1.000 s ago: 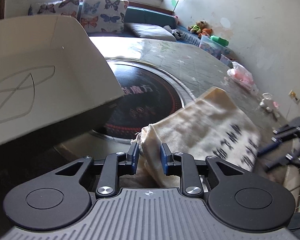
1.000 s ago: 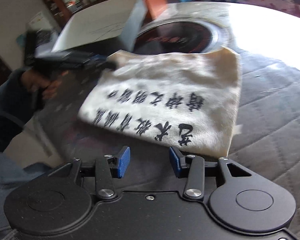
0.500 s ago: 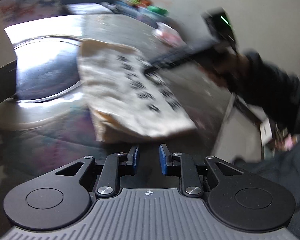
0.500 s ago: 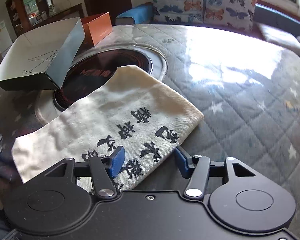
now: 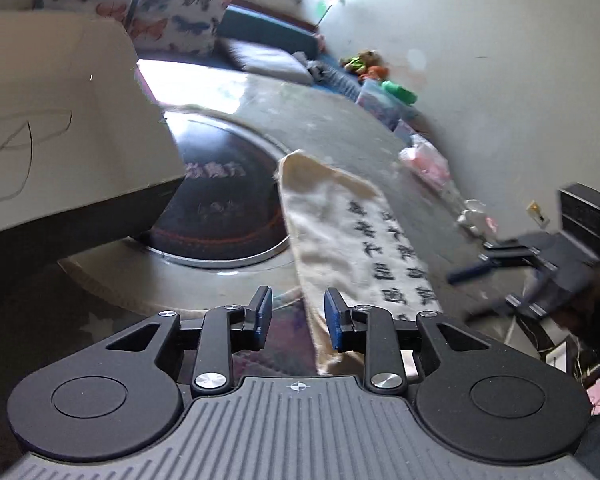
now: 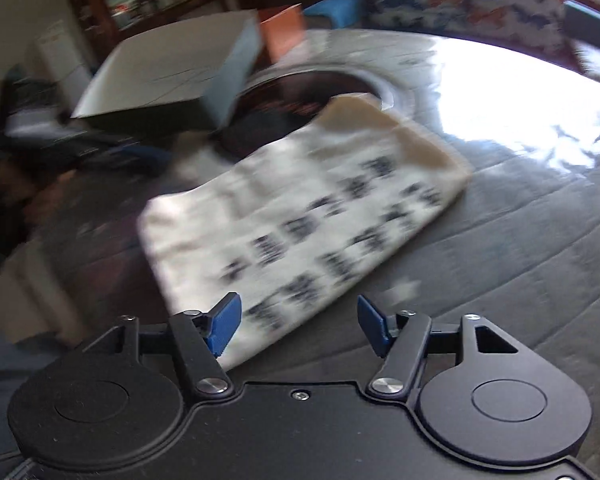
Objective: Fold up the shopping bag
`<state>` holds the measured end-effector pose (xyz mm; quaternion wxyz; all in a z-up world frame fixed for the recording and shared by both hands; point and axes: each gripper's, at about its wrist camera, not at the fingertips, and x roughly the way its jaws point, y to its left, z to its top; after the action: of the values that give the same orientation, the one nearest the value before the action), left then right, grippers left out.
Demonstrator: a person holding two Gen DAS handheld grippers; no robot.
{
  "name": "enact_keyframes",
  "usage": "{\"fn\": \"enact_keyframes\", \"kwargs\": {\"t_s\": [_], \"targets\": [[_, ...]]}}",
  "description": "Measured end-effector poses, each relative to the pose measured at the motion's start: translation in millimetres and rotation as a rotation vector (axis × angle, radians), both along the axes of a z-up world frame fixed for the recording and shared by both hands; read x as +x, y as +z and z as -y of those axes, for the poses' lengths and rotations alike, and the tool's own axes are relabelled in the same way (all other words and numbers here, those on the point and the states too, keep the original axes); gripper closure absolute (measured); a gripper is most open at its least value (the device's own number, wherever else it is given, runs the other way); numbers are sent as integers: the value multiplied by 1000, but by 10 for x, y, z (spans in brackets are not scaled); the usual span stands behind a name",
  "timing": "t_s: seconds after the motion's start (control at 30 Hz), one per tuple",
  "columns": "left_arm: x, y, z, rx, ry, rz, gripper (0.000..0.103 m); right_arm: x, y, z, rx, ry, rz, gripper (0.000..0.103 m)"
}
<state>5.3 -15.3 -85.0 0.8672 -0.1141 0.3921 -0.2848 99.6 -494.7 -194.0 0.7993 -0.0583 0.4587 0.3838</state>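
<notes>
Two tools frame the scene, one in each of my hands. My left tool stands narrowly parted, its jaws having just eased apart, with the near edge of the shopping bag running between the pads; I cannot see either pad pressing the cloth. My right tool gapes wide, its jaws having just been opening, and the bag's near corner lies below the gap, not gripped. The cream bag, printed with dark characters, lies flat as a long folded strip on the quilted surface, its far end lapping onto the dark round inset beside the white box. I judge that one fold is laid and released, with a further fold to come; the next move calls for both tools to take one short end of the strip and carry it over to the other. Motion blur smears the right wrist view, so the print is unreadable, and the tool bodies hide the bag's nearest edge; I cannot make out any handles.
</notes>
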Motion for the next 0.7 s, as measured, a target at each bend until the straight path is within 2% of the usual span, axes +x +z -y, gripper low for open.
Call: {"fn": "enact_keyframes", "kwargs": {"t_s": [0.1,0.27,0.33,0.57,0.7], "targets": [[22,-42,45,-22,-28,-26,74,-151,-14,-145,-16,93,-20,26],[-12,-99,140,-21,-67,-50,75,-237,-86,-271,-96,139,4,26],[-61,-108,154,-30,-77,-62,80,-206,-104,-258,-136,121,20,25],[-216,-126,254,-38,-70,-80,81,-88,-90,-126,-205,41,59,25],[-368,-126,488,-31,-147,-73,82,18,-71,-20,-248,-41,99,25]]}}
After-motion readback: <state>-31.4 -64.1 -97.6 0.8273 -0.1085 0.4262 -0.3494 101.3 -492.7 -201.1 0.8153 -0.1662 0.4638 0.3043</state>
